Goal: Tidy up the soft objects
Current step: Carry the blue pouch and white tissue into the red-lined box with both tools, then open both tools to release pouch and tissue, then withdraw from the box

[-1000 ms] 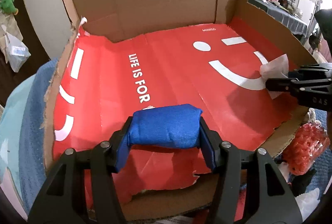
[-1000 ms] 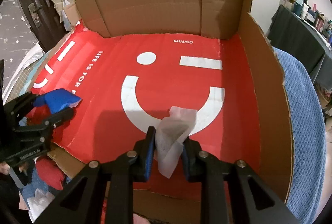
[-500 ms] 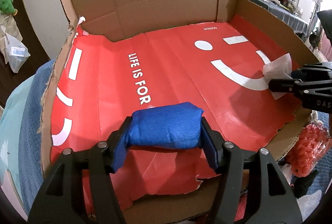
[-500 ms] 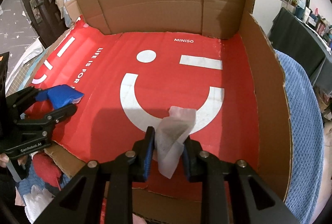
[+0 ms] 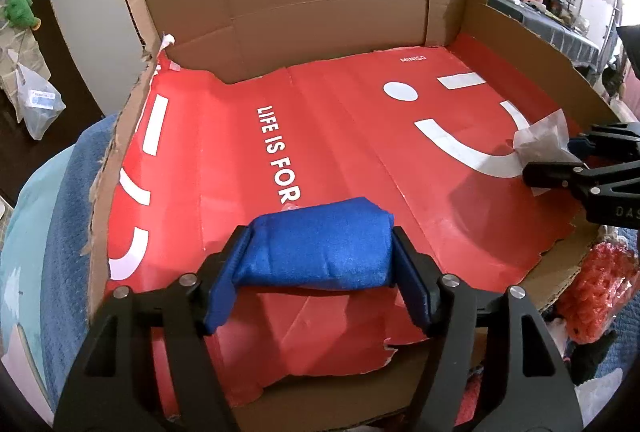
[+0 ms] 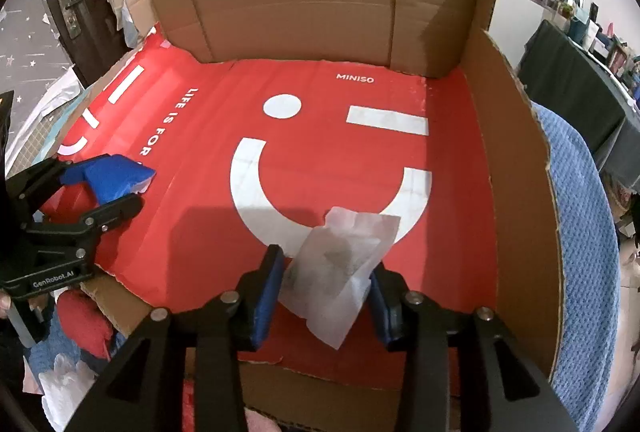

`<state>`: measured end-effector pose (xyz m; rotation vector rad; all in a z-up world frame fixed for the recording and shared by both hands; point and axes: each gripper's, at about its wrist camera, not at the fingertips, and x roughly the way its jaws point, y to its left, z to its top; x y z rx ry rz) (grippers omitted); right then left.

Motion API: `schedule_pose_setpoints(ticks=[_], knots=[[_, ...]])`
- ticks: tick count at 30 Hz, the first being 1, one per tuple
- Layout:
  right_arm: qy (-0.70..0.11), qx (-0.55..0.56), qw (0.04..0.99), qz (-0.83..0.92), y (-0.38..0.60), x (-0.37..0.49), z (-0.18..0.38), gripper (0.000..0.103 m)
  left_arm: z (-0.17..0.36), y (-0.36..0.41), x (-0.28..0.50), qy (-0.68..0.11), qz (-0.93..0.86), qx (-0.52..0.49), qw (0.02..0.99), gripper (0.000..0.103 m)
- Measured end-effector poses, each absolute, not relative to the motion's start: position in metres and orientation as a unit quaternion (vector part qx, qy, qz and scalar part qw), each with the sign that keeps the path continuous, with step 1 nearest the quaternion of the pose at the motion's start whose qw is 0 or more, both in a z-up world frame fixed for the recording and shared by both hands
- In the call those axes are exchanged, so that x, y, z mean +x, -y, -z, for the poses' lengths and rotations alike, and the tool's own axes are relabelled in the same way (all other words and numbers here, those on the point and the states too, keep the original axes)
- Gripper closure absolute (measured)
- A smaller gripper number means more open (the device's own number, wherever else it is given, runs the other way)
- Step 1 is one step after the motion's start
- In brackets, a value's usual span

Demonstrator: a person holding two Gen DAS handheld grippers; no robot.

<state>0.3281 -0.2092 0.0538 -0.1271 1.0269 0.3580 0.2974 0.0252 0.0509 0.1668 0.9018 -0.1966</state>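
Both sets of fingers have just been opening: the right gripper (image 6: pixel 326 292) is parted around a limp, light white pouch (image 6: pixel 344 264), seemingly released on the red liner (image 6: pixel 360 160); the left gripper (image 5: pixel 318 264) still touches the squashy blue roll (image 5: pixel 316 244) at its ends, near the liner's front edge.

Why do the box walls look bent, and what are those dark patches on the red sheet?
Left wrist view: the fisheye lens bows the cardboard box walls and blackens the corners; the blue cloth roll looks sharp. Right wrist view: same bowing; the dark patch on the red sheet left of the white sachet is a soft shadow, seemingly cast by the hand-held gripper above it.
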Motion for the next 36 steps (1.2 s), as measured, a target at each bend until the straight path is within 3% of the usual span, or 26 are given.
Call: schedule_pose_setpoints(ticks=[5,12,16,20,31,36], knots=[[-0.487,-0.061,0.854,-0.171,0.208,0.326,-0.054,0.053,-0.053,-0.025,0.295,-0.427,0.098,0.077,0.896,0.028],[-0.485,-0.058,0.856,-0.172,0.210,0.324,-0.057,0.051,-0.057,-0.022,0.292,-0.421,0.107,0.071,0.898,0.027],[-0.478,-0.055,0.859,-0.173,0.211,0.321,-0.061,0.043,-0.060,-0.021,0.290,-0.413,0.111,0.065,0.901,0.027],[-0.475,-0.053,0.861,-0.177,0.212,0.318,-0.064,0.038,-0.064,-0.017,0.287,-0.404,0.118,0.069,0.905,0.014],[-0.465,-0.048,0.865,-0.182,0.211,0.307,-0.073,0.036,-0.077,-0.007,0.270,-0.383,0.130,0.072,0.912,0.013],[-0.440,-0.037,0.878,-0.183,0.214,0.290,-0.094,0.028,-0.100,-0.011,0.252,-0.362,0.126,0.050,0.922,0.013]])
